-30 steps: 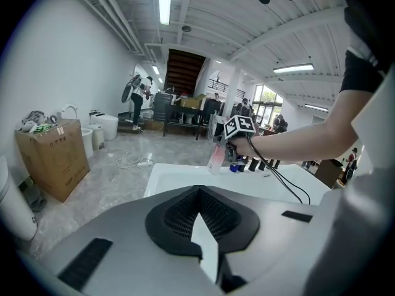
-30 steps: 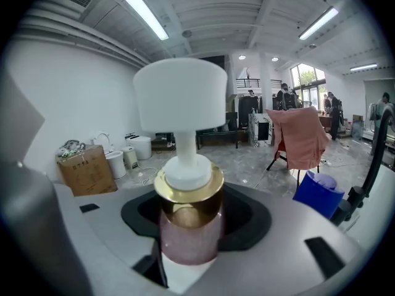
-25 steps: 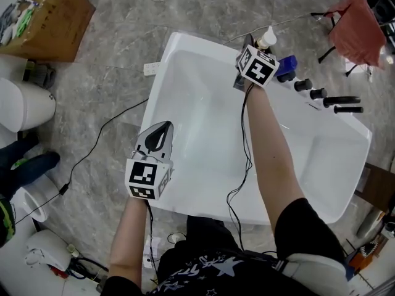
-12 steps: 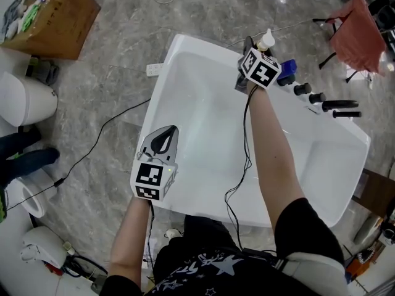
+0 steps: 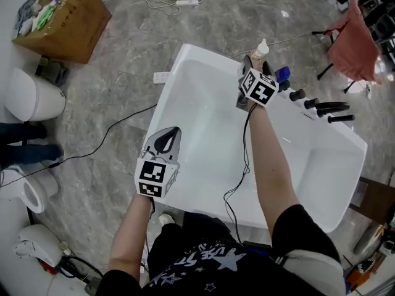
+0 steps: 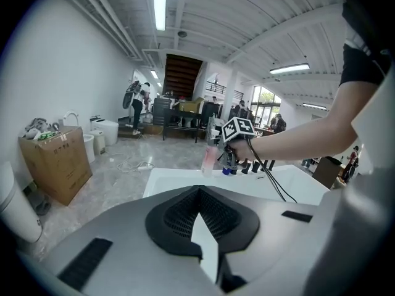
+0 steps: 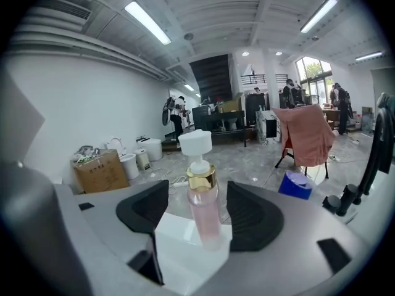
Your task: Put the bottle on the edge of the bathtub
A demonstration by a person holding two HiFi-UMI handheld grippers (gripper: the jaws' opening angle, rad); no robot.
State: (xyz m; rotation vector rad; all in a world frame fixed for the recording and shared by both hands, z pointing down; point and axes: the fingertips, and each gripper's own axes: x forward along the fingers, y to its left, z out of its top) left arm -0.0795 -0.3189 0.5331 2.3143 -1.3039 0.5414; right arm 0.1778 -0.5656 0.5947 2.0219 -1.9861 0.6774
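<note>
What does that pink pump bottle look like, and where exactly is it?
The pump bottle is a slim, translucent pink cylinder, plastic by the look of it, with a shiny gold collar and a white pump head. It stands upright on the white bathtub's edge, near the dark taps. It sits between the jaws of the right gripper, which are opening. A gap shows on each side, so only the tub edge seems to touch it.

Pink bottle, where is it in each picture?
Head view: pink bottle top middle, on the bathtub rim, by the right gripper.
Left gripper view: middle, far off.
Right gripper view: centre, between that gripper's opening jaws, untouched.
Shared landmark: cardboard box, left in all.
</note>
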